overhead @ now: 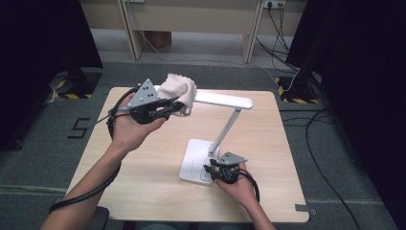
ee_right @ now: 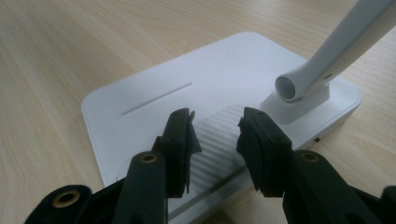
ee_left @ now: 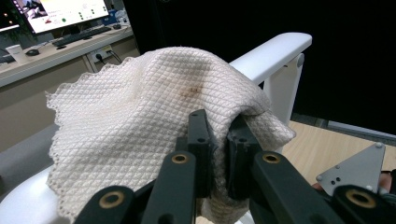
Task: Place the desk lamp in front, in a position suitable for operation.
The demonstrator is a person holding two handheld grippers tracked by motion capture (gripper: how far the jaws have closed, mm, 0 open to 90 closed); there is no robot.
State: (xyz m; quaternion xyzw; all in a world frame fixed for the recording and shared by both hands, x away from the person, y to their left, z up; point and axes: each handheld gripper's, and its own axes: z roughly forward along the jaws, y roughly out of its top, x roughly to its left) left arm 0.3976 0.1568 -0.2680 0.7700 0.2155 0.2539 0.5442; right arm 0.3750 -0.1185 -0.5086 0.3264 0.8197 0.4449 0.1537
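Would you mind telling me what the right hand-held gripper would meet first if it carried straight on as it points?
Probably the white lamp base: the right hand-held gripper, jaws apart, hovers just over its ribbed patch.

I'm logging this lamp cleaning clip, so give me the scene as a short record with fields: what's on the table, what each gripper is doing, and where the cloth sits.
surface: wooden table
main item: white desk lamp, base flat on the table, arm slanting up to a level head
cloth: cream quilted cloth draped over the lamp head, small brown stain on it
left gripper: shut on the cloth at the lamp head
right gripper: jaws apart over the lamp base, gripping nothing
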